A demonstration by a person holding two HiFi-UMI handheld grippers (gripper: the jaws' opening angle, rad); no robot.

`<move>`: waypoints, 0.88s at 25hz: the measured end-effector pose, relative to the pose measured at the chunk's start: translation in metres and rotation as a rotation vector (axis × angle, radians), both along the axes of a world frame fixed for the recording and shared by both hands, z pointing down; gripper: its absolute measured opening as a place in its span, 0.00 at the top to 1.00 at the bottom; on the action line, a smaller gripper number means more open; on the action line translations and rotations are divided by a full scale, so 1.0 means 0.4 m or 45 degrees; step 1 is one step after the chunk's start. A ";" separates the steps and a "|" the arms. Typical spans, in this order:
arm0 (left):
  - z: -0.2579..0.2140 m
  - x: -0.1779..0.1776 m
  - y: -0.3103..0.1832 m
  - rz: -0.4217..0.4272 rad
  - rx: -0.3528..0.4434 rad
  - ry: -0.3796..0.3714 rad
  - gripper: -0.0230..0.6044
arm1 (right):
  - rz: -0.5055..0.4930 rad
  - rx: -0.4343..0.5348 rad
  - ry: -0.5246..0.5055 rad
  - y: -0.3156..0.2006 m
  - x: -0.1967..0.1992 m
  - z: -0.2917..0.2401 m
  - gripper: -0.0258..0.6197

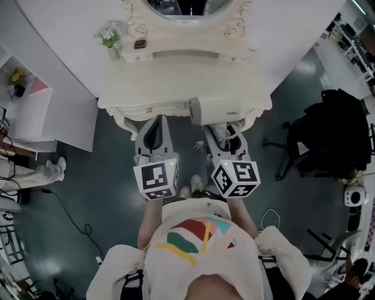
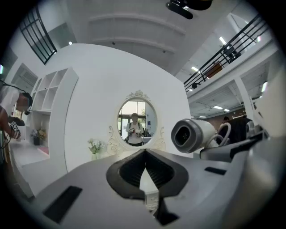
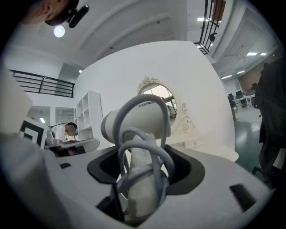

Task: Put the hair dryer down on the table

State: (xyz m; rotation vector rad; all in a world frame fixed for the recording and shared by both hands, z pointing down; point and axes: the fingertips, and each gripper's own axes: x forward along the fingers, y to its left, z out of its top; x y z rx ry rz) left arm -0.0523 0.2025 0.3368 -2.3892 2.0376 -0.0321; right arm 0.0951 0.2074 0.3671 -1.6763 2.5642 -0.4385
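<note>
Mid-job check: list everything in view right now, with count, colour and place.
hair dryer: one, white, at the table's front edge, cord looped round its handle
dressing table: one, cream, ahead of the person
mirror: one, cream frame, at the table's back
vase of flowers: one, white blooms, table's back left
small dark object: one, by the mirror base; too small to name
shelf unit: one, white, far left
office chair: one, black, on the right
floor cable: one, dark, lower left
bystander: one, pale trousers, far left
left hand-held gripper: one, grey, jaws together, empty
right hand-held gripper: one, grey, closed on the hair dryer's handle
</note>
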 end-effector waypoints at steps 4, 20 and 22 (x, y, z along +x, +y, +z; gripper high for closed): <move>0.017 0.003 -0.028 -0.004 -0.036 -0.006 0.96 | -0.013 -0.011 0.012 -0.031 -0.006 0.008 0.55; 0.026 -0.001 -0.129 -0.036 -0.016 -0.015 0.96 | -0.042 -0.001 -0.035 -0.143 0.017 0.011 0.55; 0.026 0.009 -0.146 -0.037 -0.013 -0.018 0.96 | -0.049 -0.003 -0.036 -0.159 0.027 0.011 0.55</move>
